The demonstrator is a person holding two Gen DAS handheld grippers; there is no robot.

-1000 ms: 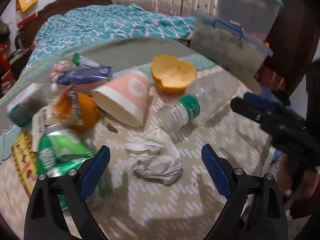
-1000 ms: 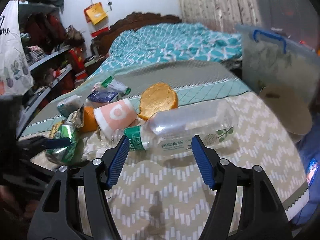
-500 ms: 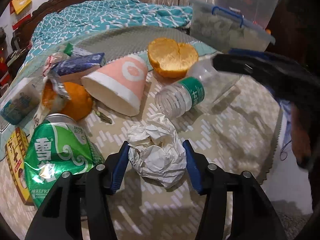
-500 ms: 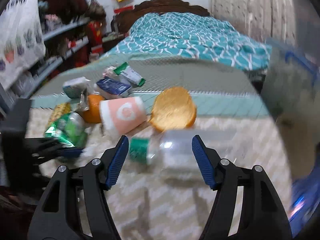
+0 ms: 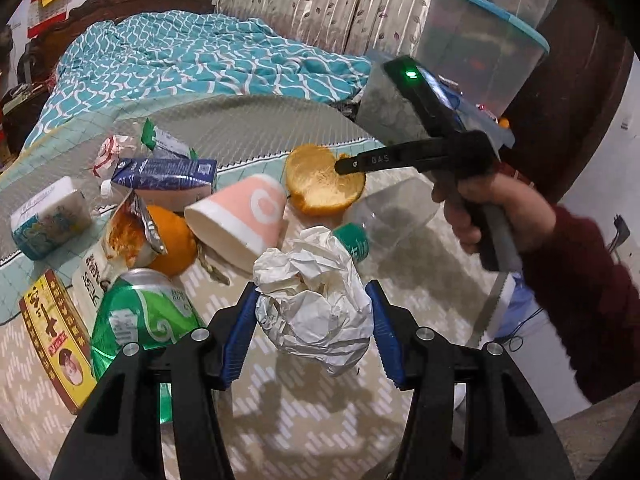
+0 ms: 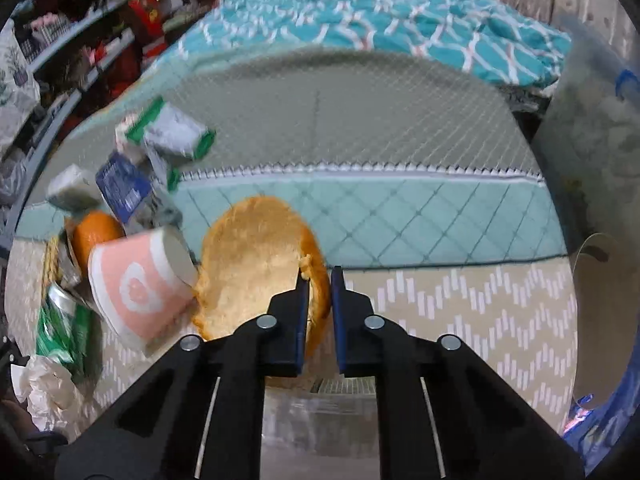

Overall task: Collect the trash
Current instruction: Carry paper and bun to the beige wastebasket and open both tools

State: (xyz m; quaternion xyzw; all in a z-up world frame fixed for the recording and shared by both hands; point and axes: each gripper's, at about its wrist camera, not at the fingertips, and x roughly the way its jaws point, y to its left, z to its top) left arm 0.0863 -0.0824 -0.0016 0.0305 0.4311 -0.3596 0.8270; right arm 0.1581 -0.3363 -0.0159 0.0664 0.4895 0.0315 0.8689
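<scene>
Left hand-held gripper (image 5: 312, 326): both blue pads press against the sides of a crumpled white paper ball (image 5: 316, 300), which sits between them above the patterned cloth (image 5: 320, 420) on the counter.

Right hand-held gripper (image 6: 319, 312): the jaws are pressed almost together, pinching the rim of an orange peel half (image 6: 252, 264). In the left wrist view a hand (image 5: 492, 216) in a dark red sleeve (image 5: 588, 312) holds this tool, with its tip over the same peel.

Remaining trash lies in a cluster on the cloth:
- Pink paper cup (image 5: 240, 216), on its side, touching the peel.
- Clear plastic bottle (image 5: 384, 220) with a green label, on its side, partly behind the paper ball.
- Crushed green can (image 5: 140, 320), just left of the left pad.
- Whole orange (image 5: 172, 240), behind the can.
- Blue carton (image 5: 168, 176) and further small packets, at the far left.

Behind the counter stands a bed with a teal patterned cover (image 5: 192, 56).
</scene>
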